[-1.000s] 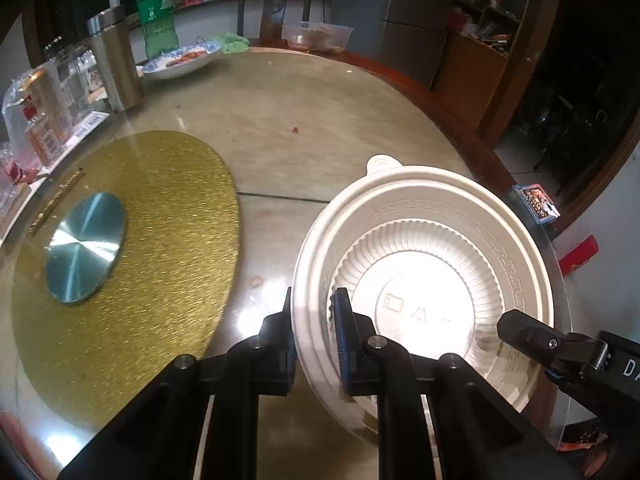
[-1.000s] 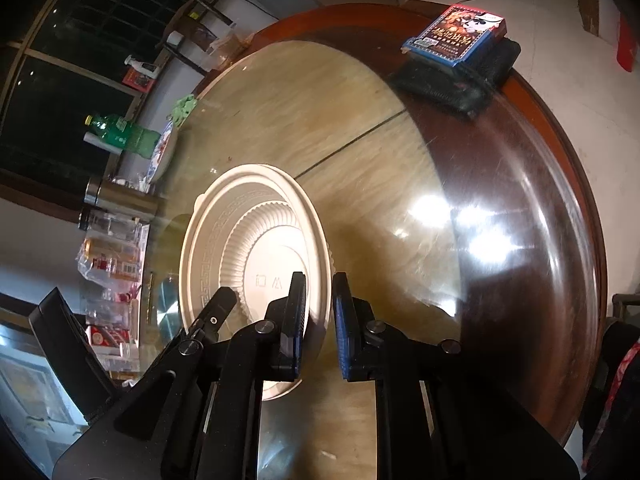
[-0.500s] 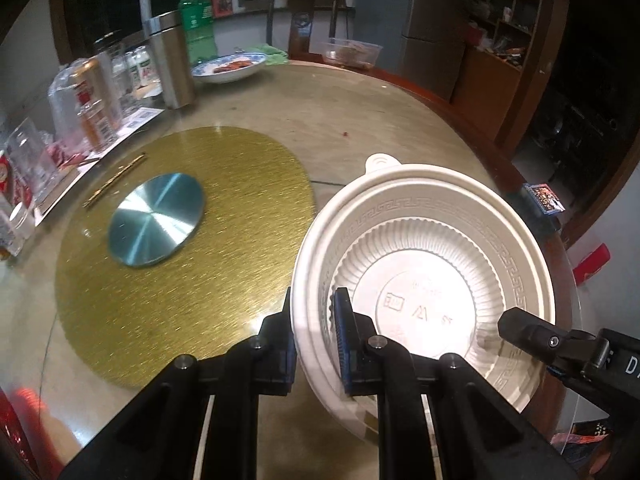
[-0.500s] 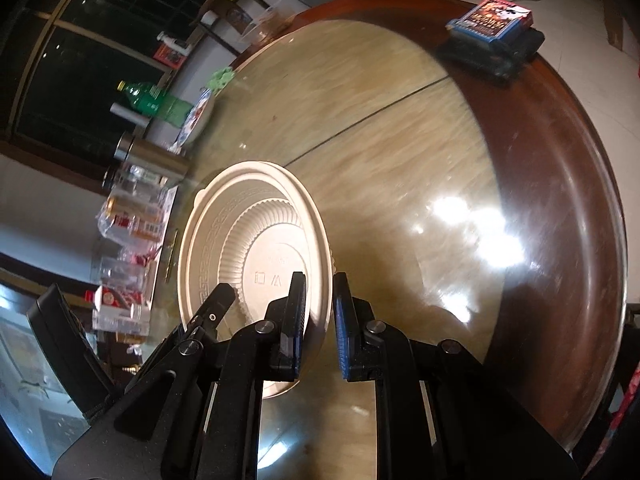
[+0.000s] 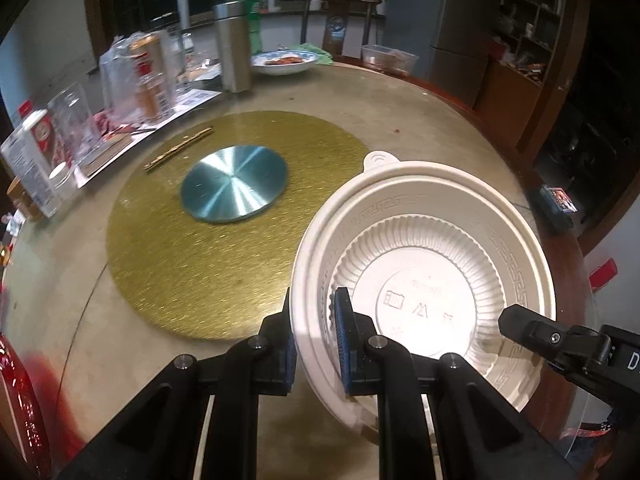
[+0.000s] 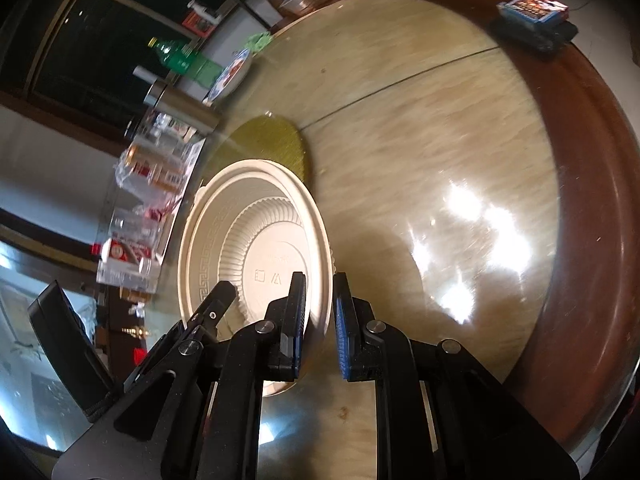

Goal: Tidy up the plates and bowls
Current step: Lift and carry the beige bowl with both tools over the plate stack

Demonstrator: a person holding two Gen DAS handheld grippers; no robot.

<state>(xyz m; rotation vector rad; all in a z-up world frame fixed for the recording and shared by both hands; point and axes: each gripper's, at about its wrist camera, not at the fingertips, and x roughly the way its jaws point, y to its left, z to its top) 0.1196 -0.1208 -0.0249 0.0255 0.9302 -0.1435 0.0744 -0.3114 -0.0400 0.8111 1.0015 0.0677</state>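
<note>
At the far left of the left wrist view, clear glasses (image 5: 76, 114) and a wrapped can (image 5: 150, 78) crowd the edge of the round table (image 5: 400, 120), with a steel flask (image 5: 234, 46) and a green bottle (image 5: 248, 4) behind them. Next comes the gold turntable disc (image 5: 168, 248), carrying a brushed metal hub (image 5: 235, 183) and a thin gold stick (image 5: 180, 155). Farther back sits a blue-patterned dish of food (image 5: 286, 63).

Right of the disc, the cream plastic bowl (image 5: 424, 280) is held above the table, its open mouth tilted toward the camera and its small pull tab pointing away toward the table's centre. It is round, so no long axis shows. Its wall is ribbed, a key-pattern band runs round the rim, and embossed marks sit on the flat base.

The left gripper (image 5: 314, 334) is narrowed onto the bowl's near-left rim, one pad outside and one inside. The right gripper (image 6: 320, 322) pinches the opposite rim in the same way. A pack of cards (image 6: 534, 7) lies at the table's far right edge.
</note>
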